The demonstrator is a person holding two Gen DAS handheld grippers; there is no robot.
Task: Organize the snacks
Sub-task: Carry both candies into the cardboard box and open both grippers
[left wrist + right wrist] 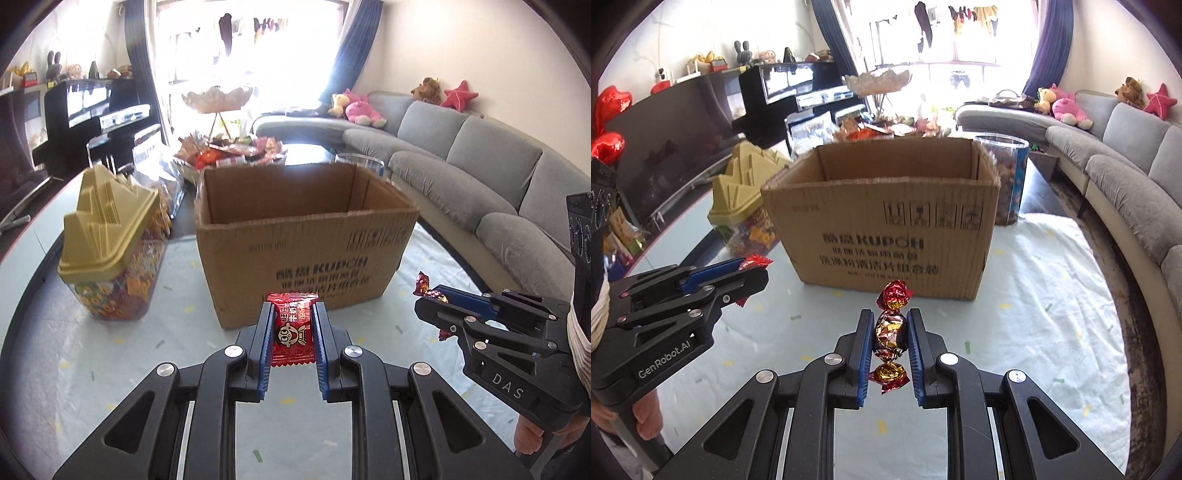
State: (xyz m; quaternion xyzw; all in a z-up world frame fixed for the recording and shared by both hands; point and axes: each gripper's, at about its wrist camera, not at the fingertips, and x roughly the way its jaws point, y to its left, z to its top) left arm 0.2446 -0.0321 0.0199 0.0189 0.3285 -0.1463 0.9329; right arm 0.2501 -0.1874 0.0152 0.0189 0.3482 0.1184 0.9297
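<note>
Left wrist view: left hand-held gripper [293, 314] closed to a narrow gap on a red candy packet [293, 334], pinched flat-on across its width betw. the blue pads, packet held above the desk [110, 354], just short of the cardboard box [295, 236]. Box open-topped, inside not visible from here. Packet looks light, thin, crinkly film; prob. slippery at the sealed ends, so mid-body grip seems the right spot. Jar w/ gold lid [107, 225] stands left of box. Right hand-held gripper [430, 302] seen at right, side-on, level w/ the left one, pointing toward the box.

Right wrist view: right hand-held gripper [889, 319] nearly closed on a foil-wrapped candy [889, 334], clamped at the round middle, twisted ends sticking out front and back. Light, small, foil crushable; centre likely firm, twists too flimsy to hold. Candy off the desk [1052, 295], in front of the box [882, 221]. Clear tub [1012, 177] behind box at right. Both grippers roughly horizontal, fingers aimed at box front; judged: need to rise over the rim to drop in.
</note>
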